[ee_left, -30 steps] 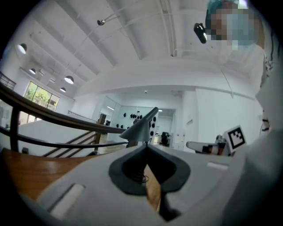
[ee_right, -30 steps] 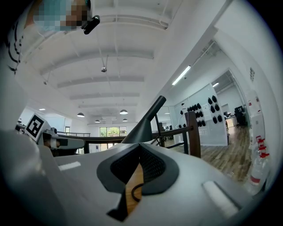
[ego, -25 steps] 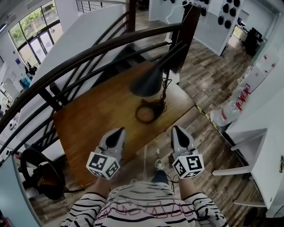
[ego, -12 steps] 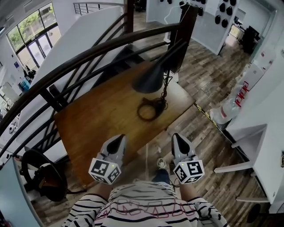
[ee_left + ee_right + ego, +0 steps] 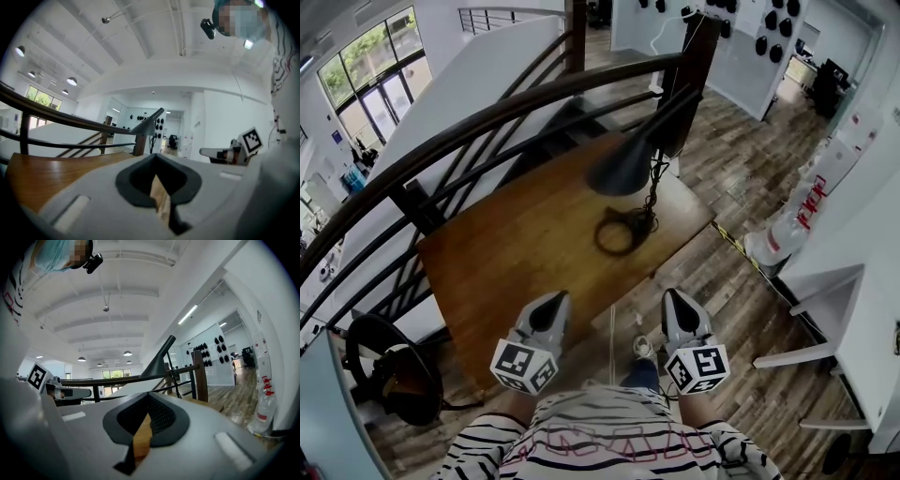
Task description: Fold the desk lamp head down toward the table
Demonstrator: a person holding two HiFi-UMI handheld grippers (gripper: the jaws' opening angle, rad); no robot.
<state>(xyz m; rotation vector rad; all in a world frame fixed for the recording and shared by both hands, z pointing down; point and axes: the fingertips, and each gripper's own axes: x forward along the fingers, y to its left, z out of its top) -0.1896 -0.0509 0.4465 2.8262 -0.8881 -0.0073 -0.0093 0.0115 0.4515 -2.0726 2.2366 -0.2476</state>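
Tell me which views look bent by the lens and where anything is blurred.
Head view: the railing bows like a fisheye, bright windows. Left gripper view: dark round border, left claw soft, lamp sharp. Right gripper view: same border, right claw soft.

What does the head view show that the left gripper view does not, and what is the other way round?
Only the head view shows the lamp's ring base resting on the table. Only the left gripper view shows the ceiling lights and, close up, the left tool shut with nothing in it. Both show the lamp shade, the dark railing, the table and the right tool.
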